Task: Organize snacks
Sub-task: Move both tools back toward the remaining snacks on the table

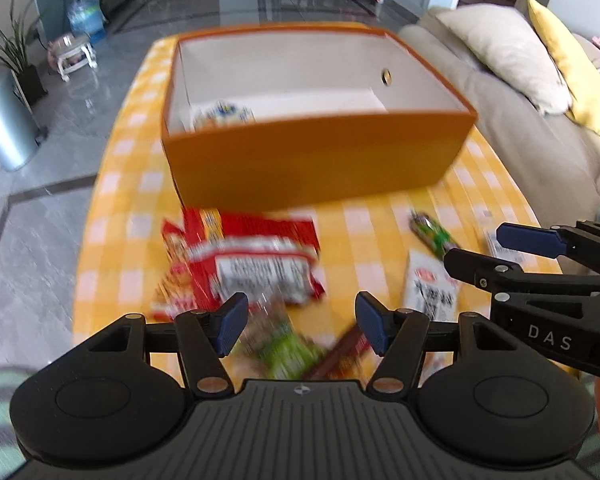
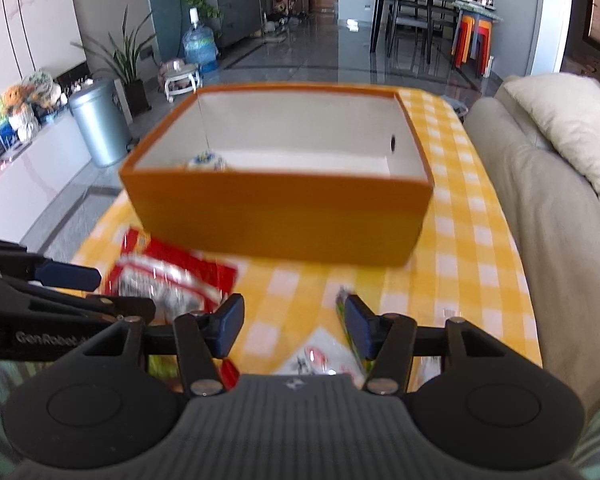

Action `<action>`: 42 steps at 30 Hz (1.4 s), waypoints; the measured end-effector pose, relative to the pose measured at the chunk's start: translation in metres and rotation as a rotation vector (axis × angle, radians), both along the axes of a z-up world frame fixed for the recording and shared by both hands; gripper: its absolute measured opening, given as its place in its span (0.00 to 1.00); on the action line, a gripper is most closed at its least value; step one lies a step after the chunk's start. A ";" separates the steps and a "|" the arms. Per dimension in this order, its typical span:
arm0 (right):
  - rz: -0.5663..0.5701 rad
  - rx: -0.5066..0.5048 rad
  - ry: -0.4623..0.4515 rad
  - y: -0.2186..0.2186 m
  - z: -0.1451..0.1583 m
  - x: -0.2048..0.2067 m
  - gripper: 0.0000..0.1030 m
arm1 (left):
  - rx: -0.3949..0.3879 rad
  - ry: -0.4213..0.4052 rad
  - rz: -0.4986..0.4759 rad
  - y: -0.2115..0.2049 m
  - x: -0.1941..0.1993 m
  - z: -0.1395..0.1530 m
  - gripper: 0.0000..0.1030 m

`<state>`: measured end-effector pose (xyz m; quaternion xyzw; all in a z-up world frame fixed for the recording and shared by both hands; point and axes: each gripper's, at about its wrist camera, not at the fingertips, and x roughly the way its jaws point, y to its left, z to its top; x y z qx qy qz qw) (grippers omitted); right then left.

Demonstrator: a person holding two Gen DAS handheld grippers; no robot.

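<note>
Lying beyond left hand-held gripper (image 1: pixel 302 324): red snack bag (image 1: pixel 244 258).

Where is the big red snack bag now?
In the left wrist view, the big red snack bag lies on the yellow checked tablecloth, just in front of the orange cardboard box, left of the green stick packet.

Glossy grey floor (image 2: pixel 300 60) — beige sofa (image 2: pixel 540 220) (daylit)
</note>
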<state>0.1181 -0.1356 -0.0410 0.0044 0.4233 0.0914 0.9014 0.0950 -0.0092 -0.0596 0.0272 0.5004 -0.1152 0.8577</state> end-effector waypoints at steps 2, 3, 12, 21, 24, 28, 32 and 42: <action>0.005 -0.002 0.029 -0.003 -0.007 -0.008 0.52 | -0.003 0.026 -0.010 -0.001 -0.005 -0.006 0.70; 0.010 -0.005 0.042 -0.003 -0.009 -0.011 0.52 | -0.004 0.040 -0.015 -0.001 -0.008 -0.009 0.70; 0.055 -0.002 0.150 -0.006 -0.039 -0.028 0.52 | 0.011 0.142 -0.029 -0.007 -0.024 -0.038 0.71; 0.103 -0.003 0.194 -0.003 -0.059 -0.027 0.52 | -0.017 0.188 -0.041 -0.007 -0.023 -0.047 0.71; 0.106 0.007 0.207 -0.004 -0.063 -0.024 0.52 | -0.035 0.187 -0.033 -0.006 -0.021 -0.048 0.71; 0.101 0.010 0.220 -0.004 -0.068 -0.021 0.51 | -0.040 0.184 -0.041 -0.008 -0.019 -0.050 0.67; 0.093 0.024 0.233 -0.006 -0.069 -0.020 0.51 | -0.019 0.197 -0.050 -0.009 -0.018 -0.052 0.66; 0.029 0.067 0.291 -0.017 -0.071 -0.018 0.51 | 0.072 0.190 -0.171 -0.029 -0.035 -0.043 0.60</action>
